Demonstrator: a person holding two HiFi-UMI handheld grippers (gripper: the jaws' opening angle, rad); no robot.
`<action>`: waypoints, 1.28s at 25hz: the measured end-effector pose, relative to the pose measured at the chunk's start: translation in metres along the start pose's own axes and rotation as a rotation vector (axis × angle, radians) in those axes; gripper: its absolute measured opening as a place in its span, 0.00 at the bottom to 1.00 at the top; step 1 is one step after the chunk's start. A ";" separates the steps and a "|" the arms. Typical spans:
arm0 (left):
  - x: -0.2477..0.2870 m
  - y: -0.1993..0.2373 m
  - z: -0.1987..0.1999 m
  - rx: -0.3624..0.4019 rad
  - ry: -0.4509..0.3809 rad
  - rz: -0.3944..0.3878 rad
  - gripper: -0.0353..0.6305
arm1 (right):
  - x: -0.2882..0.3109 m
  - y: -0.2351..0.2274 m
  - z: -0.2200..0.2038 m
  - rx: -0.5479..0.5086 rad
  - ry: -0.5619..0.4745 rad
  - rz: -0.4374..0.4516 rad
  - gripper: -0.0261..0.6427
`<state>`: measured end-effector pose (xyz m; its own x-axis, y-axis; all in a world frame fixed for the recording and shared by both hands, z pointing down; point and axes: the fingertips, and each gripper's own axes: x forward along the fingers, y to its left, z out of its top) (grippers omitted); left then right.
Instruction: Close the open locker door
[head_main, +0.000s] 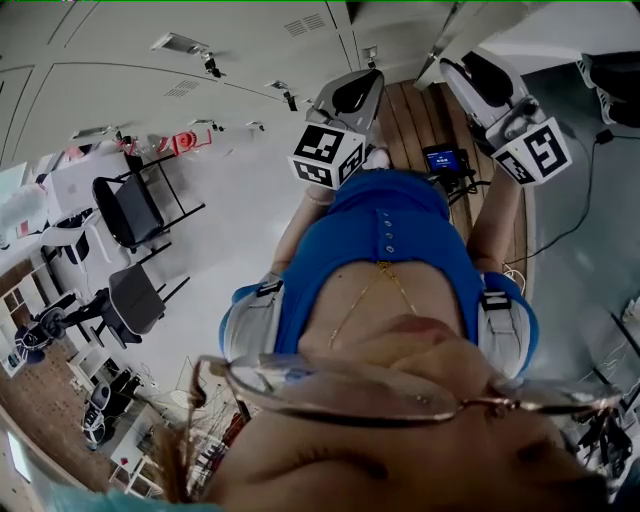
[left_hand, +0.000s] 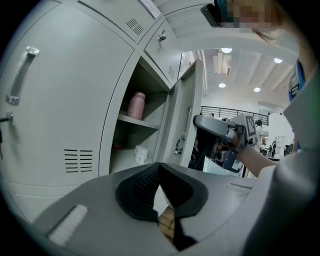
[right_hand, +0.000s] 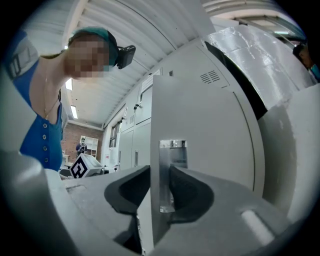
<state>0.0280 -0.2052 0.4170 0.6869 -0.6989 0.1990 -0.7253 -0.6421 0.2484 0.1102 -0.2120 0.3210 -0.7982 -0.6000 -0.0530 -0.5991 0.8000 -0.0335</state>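
Steel and grey sheet fill our right gripper view: the locker door (right_hand: 200, 125) stands ajar, its free edge running from twelve to six o'clock straight between the jaws of the right tongs (right_hand: 161, 172); the jaws stand fairly wide and their pads appear to lie against both faces, the one at three o'clock on the bright latch plate (right_hand: 173, 150). Our left tongs (left_hand: 160, 167) are closed tip to tip on nothing; in their view the open compartment (left_hand: 150, 135) sits at eleven o'clock, with a pink bottle (left_hand: 136, 105) on its shelf and a small white pot (left_hand: 141, 154) below.

We judge the step in hand to be swinging the door home. To do it well we hold the grip square on the edge so the sheet neither twists nor slips; we let the wrist follow the hinge's arc rather than shove straight; we slow near the frame; we let go before the inner jaw is caught between door and frame, then press the outer face until the latch seats.
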 end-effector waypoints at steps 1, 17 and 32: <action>-0.002 0.002 0.001 -0.002 -0.001 0.004 0.05 | 0.005 0.001 0.001 -0.006 0.004 -0.002 0.22; -0.016 0.039 0.010 -0.013 -0.013 0.033 0.05 | 0.067 0.001 -0.002 -0.035 0.011 -0.078 0.21; -0.020 0.073 0.016 -0.025 -0.028 0.047 0.05 | 0.115 -0.012 -0.007 -0.044 -0.004 -0.135 0.22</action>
<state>-0.0390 -0.2432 0.4157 0.6503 -0.7370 0.1844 -0.7551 -0.6003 0.2635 0.0251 -0.2909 0.3221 -0.7099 -0.7021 -0.0553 -0.7033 0.7108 0.0034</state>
